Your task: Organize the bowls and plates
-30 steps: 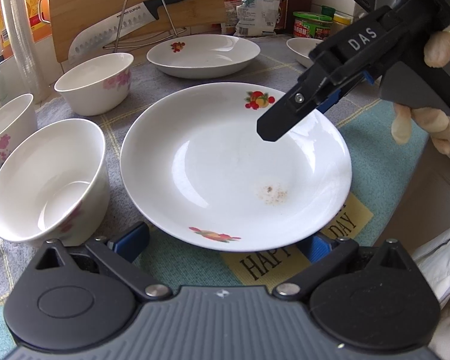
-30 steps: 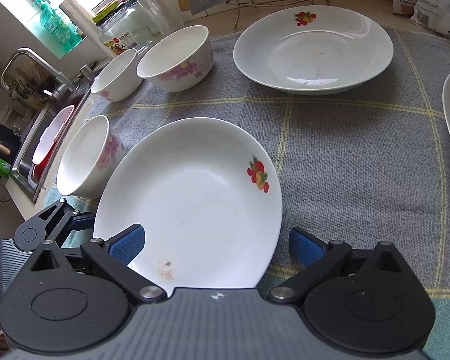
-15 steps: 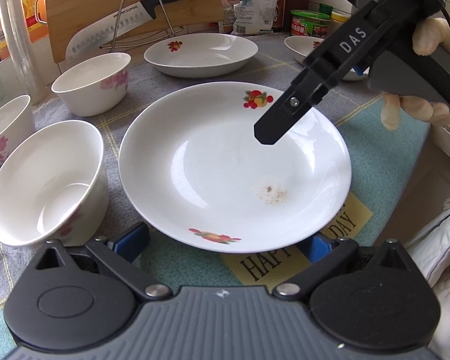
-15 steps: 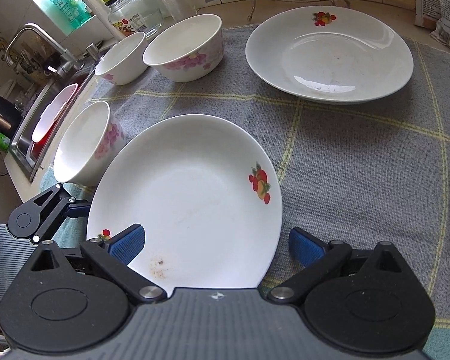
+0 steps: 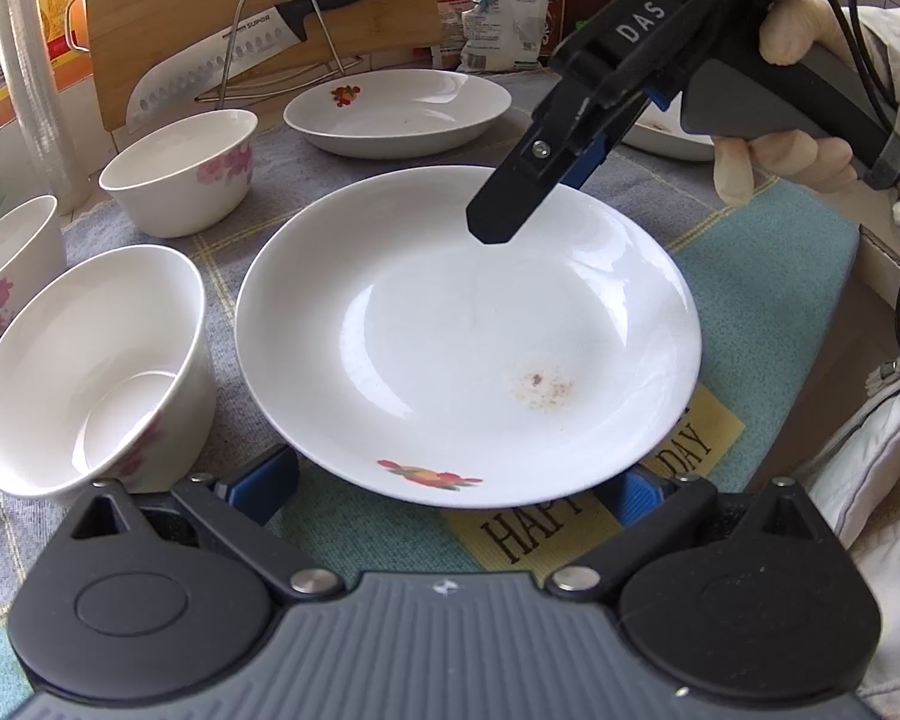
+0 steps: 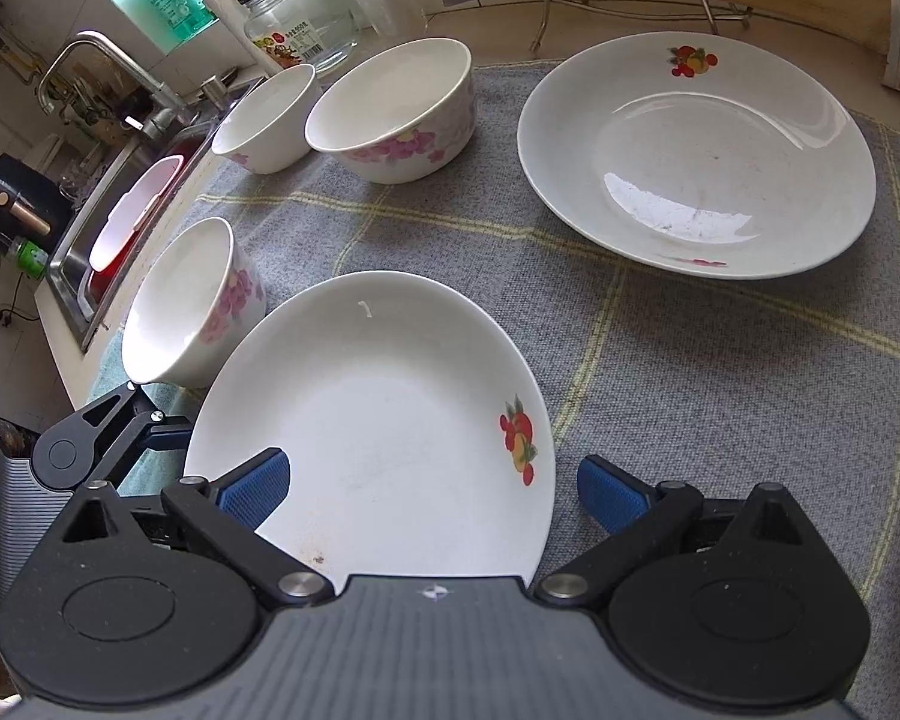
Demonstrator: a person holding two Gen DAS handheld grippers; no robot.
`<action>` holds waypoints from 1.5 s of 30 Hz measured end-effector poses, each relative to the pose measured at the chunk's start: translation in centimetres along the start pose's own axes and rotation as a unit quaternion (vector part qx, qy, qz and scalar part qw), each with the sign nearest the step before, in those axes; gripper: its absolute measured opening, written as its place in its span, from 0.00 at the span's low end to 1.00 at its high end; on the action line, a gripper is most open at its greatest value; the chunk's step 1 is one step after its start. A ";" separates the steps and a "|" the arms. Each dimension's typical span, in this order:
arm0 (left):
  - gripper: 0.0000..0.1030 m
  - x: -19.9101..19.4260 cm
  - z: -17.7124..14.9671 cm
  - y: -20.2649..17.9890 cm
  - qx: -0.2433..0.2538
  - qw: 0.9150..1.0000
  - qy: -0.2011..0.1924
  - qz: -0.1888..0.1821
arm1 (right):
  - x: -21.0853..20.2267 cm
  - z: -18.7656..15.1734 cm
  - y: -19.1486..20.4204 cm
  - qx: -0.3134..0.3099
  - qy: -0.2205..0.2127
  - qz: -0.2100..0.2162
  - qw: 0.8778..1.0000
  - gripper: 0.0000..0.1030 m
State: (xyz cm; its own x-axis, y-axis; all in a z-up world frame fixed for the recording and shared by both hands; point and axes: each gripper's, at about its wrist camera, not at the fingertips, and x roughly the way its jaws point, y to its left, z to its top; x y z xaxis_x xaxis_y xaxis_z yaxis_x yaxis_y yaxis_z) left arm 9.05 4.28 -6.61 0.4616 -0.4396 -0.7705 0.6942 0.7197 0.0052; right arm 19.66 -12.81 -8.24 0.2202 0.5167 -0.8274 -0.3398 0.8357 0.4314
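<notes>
A white plate with fruit prints lies on the grey cloth right in front of both grippers; it also shows in the right wrist view. My left gripper is open, its blue pads at either side of the plate's near rim. My right gripper is open above the plate's far side, and shows in the left wrist view. A second plate lies further back. One floral bowl stands left of the near plate, and two more bowls stand behind it.
A third plate is partly hidden behind my right gripper. A cutting board with a knife on a rack stands at the back. A sink lies past the counter's left edge. A glass jar stands near the bowls.
My right gripper has moved forward and to the left over the plate, and the far plate and bowls have come closer in its view. The left gripper has barely moved.
</notes>
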 end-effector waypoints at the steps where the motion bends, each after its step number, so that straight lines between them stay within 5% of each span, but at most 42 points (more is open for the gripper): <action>1: 1.00 0.0 0.0 0.0 0.000 1.000 0.000 0.000 | 0.1 0.1 0.1 0.000 0.000 0.002 1.000 1.00; 6: 1.00 -0.1 0.1 0.0 0.001 1.000 -0.001 -0.001 | 0.4 0.5 0.3 -0.007 0.011 0.032 0.999 1.00; 45: 0.94 -0.6 0.5 -0.4 0.024 1.000 -0.010 -0.016 | 1.5 2.0 0.9 -0.046 0.039 0.039 0.997 0.99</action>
State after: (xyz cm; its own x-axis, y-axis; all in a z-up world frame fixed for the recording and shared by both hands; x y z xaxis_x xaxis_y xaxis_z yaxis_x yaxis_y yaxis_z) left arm 8.81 3.96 -5.84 0.4488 -0.4726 -0.7584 0.7340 0.6790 0.0113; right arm 21.54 -10.93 -8.34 0.1195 0.5598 -0.8200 -0.4354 0.7718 0.4634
